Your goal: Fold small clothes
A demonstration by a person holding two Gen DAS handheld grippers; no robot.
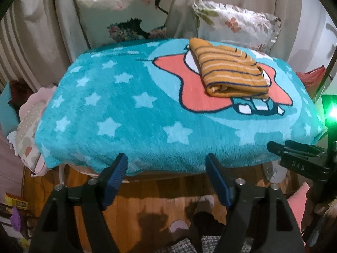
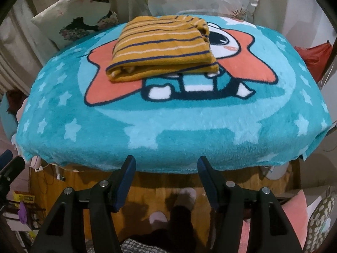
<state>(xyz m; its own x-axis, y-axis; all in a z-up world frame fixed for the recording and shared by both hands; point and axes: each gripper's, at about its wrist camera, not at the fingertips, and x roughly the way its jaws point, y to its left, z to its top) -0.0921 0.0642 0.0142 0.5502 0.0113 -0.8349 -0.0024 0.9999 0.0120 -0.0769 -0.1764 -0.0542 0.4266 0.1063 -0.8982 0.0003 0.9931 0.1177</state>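
Observation:
A mustard-yellow garment with navy and white stripes [image 1: 229,71] lies folded into a compact bundle on the far part of a turquoise star-print blanket [image 1: 118,113]. It also shows in the right wrist view [image 2: 162,52], resting on the blanket [image 2: 189,130]. My left gripper [image 1: 166,162] is open and empty, held back at the blanket's near edge. My right gripper [image 2: 165,164] is open and empty, also at the near edge, well short of the garment. The right gripper shows at the right edge of the left wrist view [image 1: 294,154].
Two printed cushions [image 1: 126,14] [image 1: 238,25] lean against the curtain behind the blanket. A wooden floor [image 1: 160,191] and the person's feet lie below the near edge. Red cloth [image 2: 313,57] sits at the far right, pink items at the left [image 1: 29,126].

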